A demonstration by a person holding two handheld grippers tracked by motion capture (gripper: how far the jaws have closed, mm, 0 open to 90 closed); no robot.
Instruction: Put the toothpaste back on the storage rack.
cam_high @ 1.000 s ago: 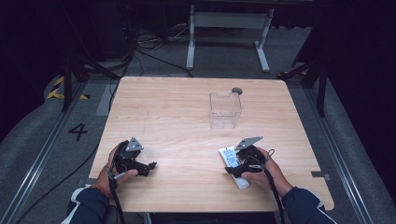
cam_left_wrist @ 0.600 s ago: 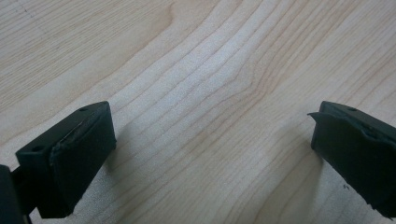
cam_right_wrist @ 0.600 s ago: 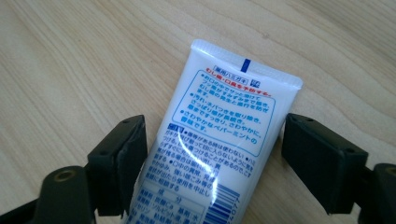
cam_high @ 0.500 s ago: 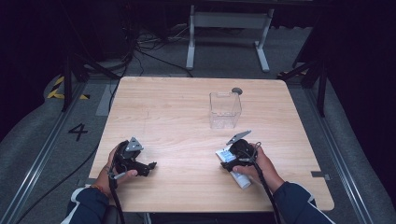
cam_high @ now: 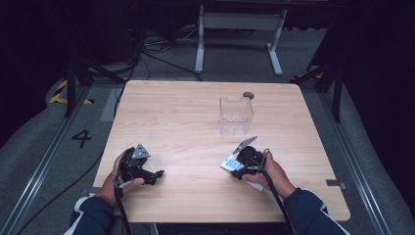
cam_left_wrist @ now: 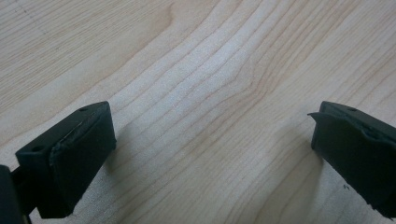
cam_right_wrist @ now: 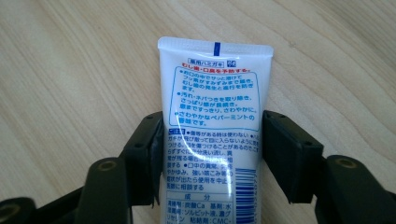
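1 white tube (cam_right_wrist: pixel 212 135), between right tool (cam_right_wrist: pixel 212 154) jaws

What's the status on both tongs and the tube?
Right tongs just closing, pads against the white plastic tube with blue print, flat on the wooden table. Left tongs open, nothing between. Clear plastic box stands apart, path unobstructed.

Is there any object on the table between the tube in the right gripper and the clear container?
Nothing visible. The right gripper has just been closing, its jaws at the sides of the white tube. Only bare wooden table lies between it and the clear container.
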